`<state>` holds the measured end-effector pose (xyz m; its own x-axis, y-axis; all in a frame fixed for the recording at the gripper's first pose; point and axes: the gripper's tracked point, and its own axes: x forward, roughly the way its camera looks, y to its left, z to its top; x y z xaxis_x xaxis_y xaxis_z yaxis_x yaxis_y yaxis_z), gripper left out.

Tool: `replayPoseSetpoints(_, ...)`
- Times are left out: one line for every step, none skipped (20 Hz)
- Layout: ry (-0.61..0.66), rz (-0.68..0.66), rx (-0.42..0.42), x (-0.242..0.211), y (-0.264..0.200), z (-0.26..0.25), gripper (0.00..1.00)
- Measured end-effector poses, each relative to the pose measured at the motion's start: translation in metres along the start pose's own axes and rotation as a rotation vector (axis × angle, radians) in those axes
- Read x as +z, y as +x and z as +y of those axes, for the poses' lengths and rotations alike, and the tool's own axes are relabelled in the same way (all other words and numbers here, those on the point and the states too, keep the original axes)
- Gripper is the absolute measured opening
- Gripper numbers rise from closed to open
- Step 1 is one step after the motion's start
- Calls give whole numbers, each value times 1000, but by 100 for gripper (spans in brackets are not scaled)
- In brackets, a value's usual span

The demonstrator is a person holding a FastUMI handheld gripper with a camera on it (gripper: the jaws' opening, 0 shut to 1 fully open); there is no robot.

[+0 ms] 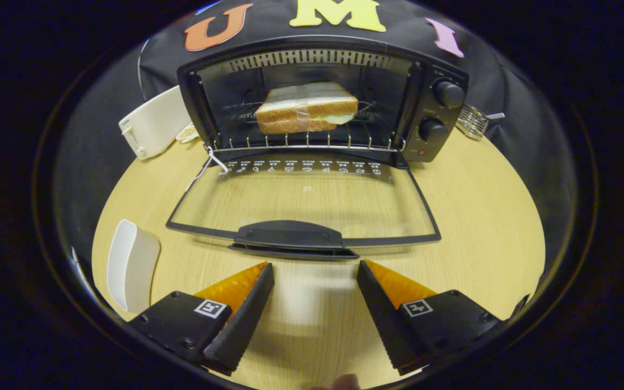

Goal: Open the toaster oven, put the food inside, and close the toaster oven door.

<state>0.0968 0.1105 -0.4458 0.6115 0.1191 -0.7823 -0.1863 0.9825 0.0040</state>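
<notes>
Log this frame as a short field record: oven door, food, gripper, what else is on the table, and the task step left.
oven door: toaster oven open; glass door folded down flat over the table, handle toward the gripper
food: sandwich on the wire rack inside
gripper: gripper open, holding nothing, fingers just short of the handle
other items: white toaster left of the oven; white dish near the left finger; wire utensil right of the oven
step left: close the door

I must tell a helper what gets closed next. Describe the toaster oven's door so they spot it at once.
Find the black toaster oven holding the sandwich. Its door lies folded flat on the table just ahead of the open, empty claw. Clear glass, dark handle.
</notes>
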Motion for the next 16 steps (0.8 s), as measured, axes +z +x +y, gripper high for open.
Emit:
replayPoseSetpoints(-24,3,-5,3,2,0,100)
replayPoseSetpoints(-44,4,-8,3,1,-1,100)
replayPoseSetpoints(-51,3,-6,5,-1,0,100)
replayPoseSetpoints(-54,-4,-2,7,-4,0,100)
replayPoseSetpoints(-57,-12,1,10,-11,0,100)
replayPoseSetpoints(-65,-21,2,13,-18,1,100)
replayPoseSetpoints(-74,-37,4,18,-26,1,100)
replayPoseSetpoints(-79,-58,8,25,-35,1,100)
replayPoseSetpoints(-81,-84,15,35,-43,0,100)
replayPoseSetpoints(-79,-117,21,46,-53,-1,100)
replayPoseSetpoints(-75,-154,25,58,-65,-2,100)
replayPoseSetpoints(-70,-192,16,73,-75,-4,100)
replayPoseSetpoints(-62,-230,10,89,-88,-6,100)
replayPoseSetpoints(-49,-259,16,102,-100,-5,100)
replayPoseSetpoints(-35,-286,23,113,-110,-4,100)
replayPoseSetpoints(-24,-314,34,123,-122,-1,100)
